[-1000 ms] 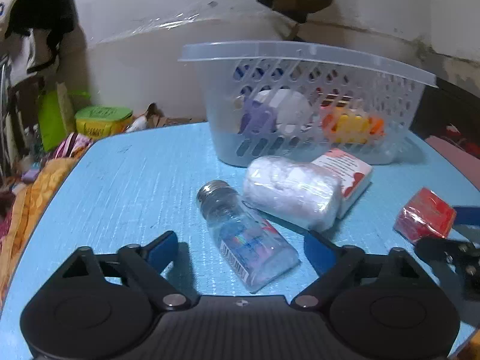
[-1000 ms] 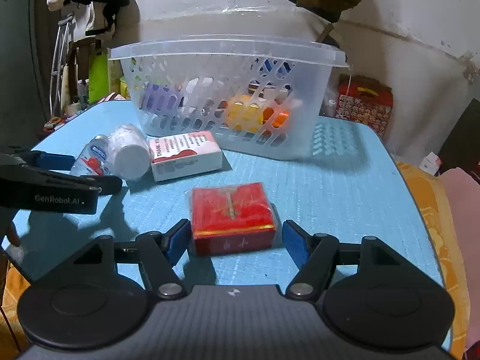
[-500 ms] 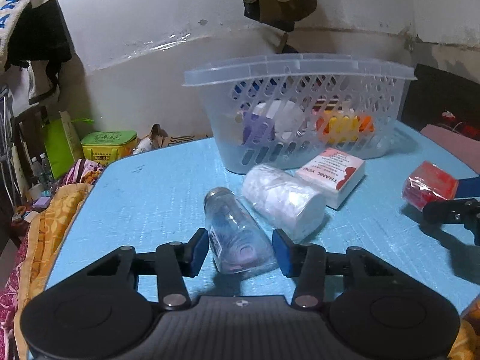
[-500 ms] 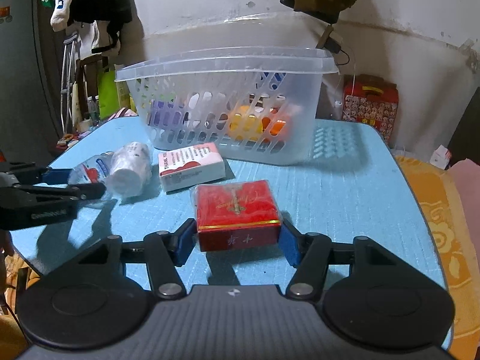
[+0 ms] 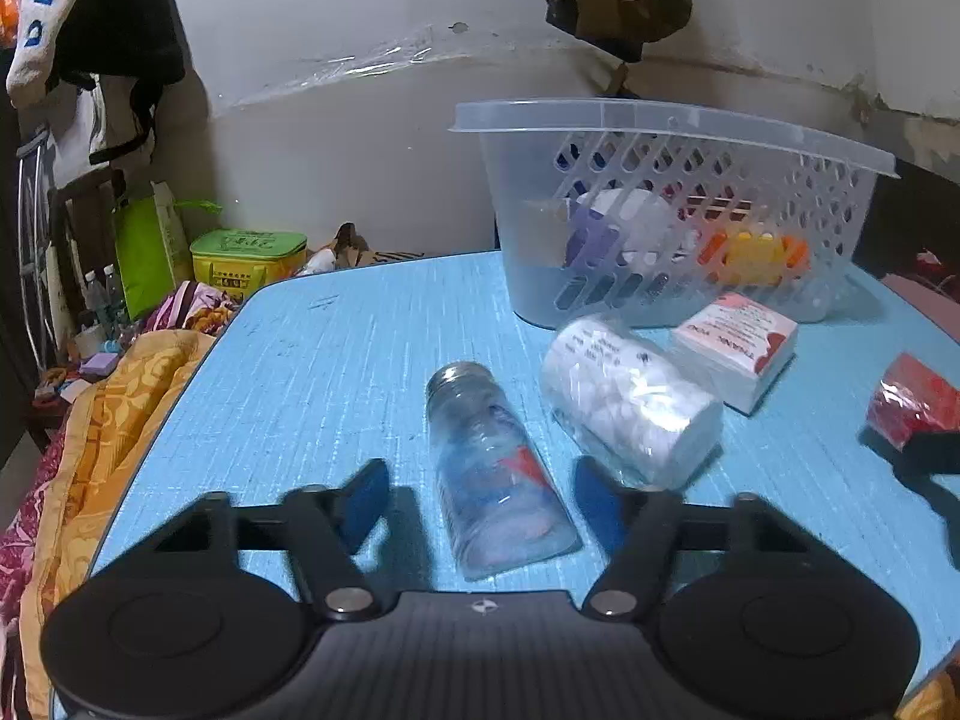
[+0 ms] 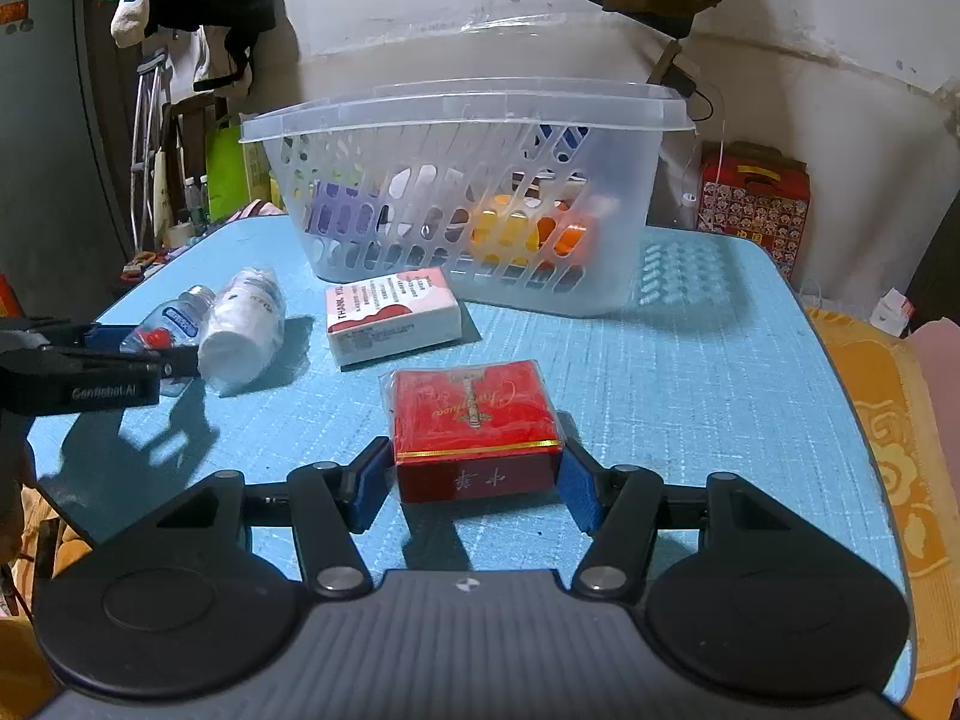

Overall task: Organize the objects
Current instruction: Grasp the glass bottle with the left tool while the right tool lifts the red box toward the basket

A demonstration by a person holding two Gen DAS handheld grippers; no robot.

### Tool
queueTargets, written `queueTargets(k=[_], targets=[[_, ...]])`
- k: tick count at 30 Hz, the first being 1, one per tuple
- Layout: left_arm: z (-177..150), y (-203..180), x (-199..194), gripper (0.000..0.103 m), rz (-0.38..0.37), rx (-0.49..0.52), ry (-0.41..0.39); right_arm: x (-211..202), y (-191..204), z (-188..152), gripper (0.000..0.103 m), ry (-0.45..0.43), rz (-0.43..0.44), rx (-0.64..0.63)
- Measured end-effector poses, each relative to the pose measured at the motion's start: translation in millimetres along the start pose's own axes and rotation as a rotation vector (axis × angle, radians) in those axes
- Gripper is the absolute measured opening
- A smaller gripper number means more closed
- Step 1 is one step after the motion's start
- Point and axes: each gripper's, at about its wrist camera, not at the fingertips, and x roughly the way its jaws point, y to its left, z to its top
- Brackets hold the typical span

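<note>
Left fingers (image 5: 366, 495) spread wide around the bottle (image 5: 498, 480), not touching; we see the right gripper (image 6: 474, 483) clamping the red box (image 6: 474, 432).

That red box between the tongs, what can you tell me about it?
The red box is a flat rectangular pack in shiny clear wrap, with gold script on top, a gold band round its edge and pale characters on its front. It sits level on the blue table, in front of the white basket. The right tongs press both its sides.
</note>
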Motion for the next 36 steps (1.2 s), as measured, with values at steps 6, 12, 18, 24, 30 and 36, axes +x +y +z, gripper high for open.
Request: queueTargets(k=[6,12,18,24,30,36], targets=[[-0.1,-4.8,-9.3,0.046,0.037,0.043,-0.028,-5.4,4.9,1.0,0.062,-0.018,-0.008,-0.036],[10.2,0.5,-32.0,0.044,-0.004,0.013,-0.09,-16.2,1.6,2.9,0.061,-0.039,-0.005,-0.028],[9.4,-3.2,-35.9,0.044,-0.02,0.028,-0.101,-23.8,-6.6,3.0,0.061,-0.053,-0.006,0.006],[10.3,-2.9,-41.2,0.043,-0.022,0.018,-0.13,-22.2,-6.6,2.1,0.061,-0.044,-0.002,0.006],[12.5,-4.6,-45.8,0.043,-0.026,0.02,-0.153,-22.1,-6.5,1.2,0.061,-0.04,0.005,0.003],[17.9,-7.9,-57.9,0.043,-0.047,0.016,-0.187,-31.8,-9.5,2.6,0.061,-0.058,0.023,0.026]])
